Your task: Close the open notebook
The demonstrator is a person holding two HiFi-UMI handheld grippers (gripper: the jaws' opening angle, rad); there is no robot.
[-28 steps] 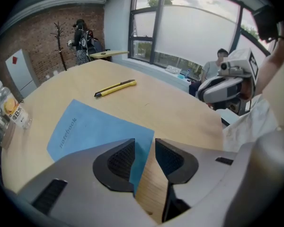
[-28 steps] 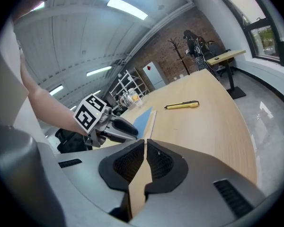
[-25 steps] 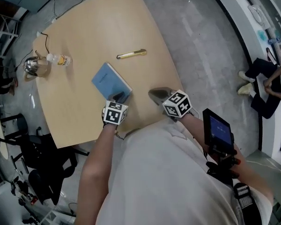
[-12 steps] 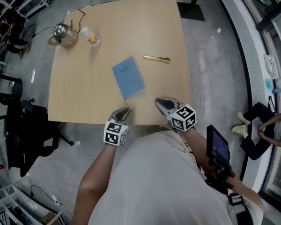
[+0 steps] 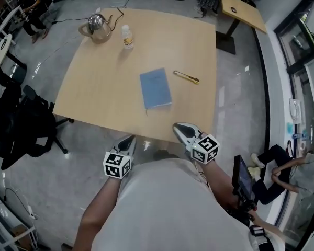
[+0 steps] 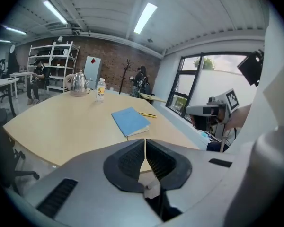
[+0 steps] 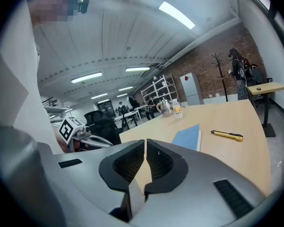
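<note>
The blue notebook lies shut and flat on the wooden table, its cover up; it also shows in the left gripper view and the right gripper view. My left gripper hangs off the table's near edge, close to my body. Its jaws are closing, tips together, with nothing between them. My right gripper hovers at the near edge, below the notebook in the head view, apart from it. Its jaws stand together on nothing.
A yellow utility knife lies right of the notebook. A metal kettle and a small bottle stand at the table's far side. A black chair is at the left, a second desk beyond, a seated person at the right.
Both grippers have drawn back from the notebook and up, off the table's near edge. The left jaws, open at the notebook's near corner before, have come together. The notebook stays shut.
</note>
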